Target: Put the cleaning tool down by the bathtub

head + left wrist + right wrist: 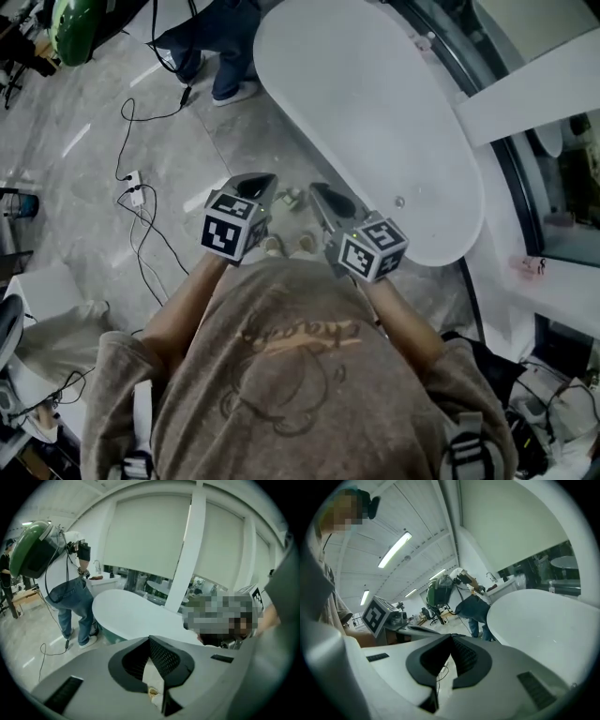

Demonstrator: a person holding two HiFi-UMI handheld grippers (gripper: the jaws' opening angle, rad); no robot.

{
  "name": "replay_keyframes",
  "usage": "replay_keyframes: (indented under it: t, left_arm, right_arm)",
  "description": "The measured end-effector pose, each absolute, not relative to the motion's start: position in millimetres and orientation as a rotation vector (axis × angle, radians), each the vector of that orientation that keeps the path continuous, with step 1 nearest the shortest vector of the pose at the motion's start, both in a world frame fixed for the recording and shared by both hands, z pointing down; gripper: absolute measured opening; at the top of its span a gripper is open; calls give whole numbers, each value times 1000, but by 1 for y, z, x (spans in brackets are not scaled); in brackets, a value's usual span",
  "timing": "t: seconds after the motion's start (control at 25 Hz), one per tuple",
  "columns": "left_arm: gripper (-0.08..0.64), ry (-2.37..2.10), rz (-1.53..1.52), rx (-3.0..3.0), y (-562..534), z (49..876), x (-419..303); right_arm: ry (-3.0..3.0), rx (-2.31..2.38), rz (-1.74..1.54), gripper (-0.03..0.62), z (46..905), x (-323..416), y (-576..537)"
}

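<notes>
Grey marble floor [84, 187], white bathtub [375, 122]; left gripper [150, 640] and right gripper [451, 637] fingers closed, empty

From the head we look steeply down past our own shoulders onto the left gripper [265, 180], the right gripper [319, 192], the floor [94, 141] and the bathtub [375, 122] close ahead. The left gripper view looks out along its own jaws, across the bathtub [126, 613] toward the window blind [145, 536]. The right gripper view tilts up toward the ceiling [393, 550], with the bathtub [543, 620] at its right. All three views share the bathtub and the person in jeans [225, 47] at its far end.
</notes>
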State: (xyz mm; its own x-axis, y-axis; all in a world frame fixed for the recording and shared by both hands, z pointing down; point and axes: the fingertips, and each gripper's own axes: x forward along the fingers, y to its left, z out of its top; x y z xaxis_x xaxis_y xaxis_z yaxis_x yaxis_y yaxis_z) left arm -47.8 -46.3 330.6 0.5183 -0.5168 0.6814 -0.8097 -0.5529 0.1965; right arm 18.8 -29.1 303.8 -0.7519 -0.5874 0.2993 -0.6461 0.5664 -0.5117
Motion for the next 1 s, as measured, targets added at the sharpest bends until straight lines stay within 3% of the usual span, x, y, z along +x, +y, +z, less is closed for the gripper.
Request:
replay_keyframes:
  t: [0.48,1.0]
  left_arm:
    - [5,-1058,409,2548,-19,231,-42]
    - [3,-1119,299,2625,-8,223,-51]
  right_arm:
    - [-2878,928,608,0,220,14,-4]
    - [-2940,865,573,0,217,8,11]
